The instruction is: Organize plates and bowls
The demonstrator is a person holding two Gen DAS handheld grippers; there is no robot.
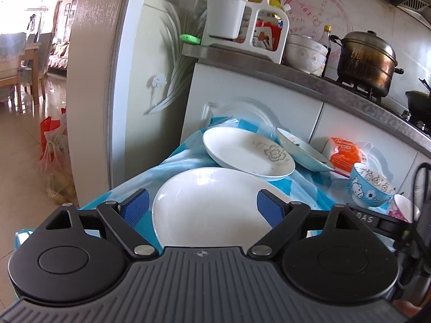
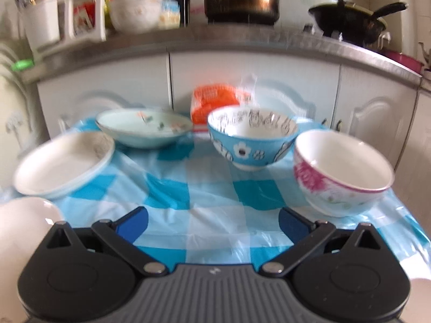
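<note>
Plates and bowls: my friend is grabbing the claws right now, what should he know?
Left claw: open, empty, over the big white plate.
Right claw: open, empty, above the checked cloth.
Flower plate and pale green dish sit separately at the back left; blue cartoon bowl and pink flower bowl on the right.
Done: nothing stacked.
Left: stack plates together, bowls together.

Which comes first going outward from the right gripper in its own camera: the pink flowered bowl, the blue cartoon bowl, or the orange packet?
1. Pink flowered bowl, right, nearest.
2. Blue cartoon bowl, centre, farther back.
3. Orange packet, behind it, by the cabinets.
</note>
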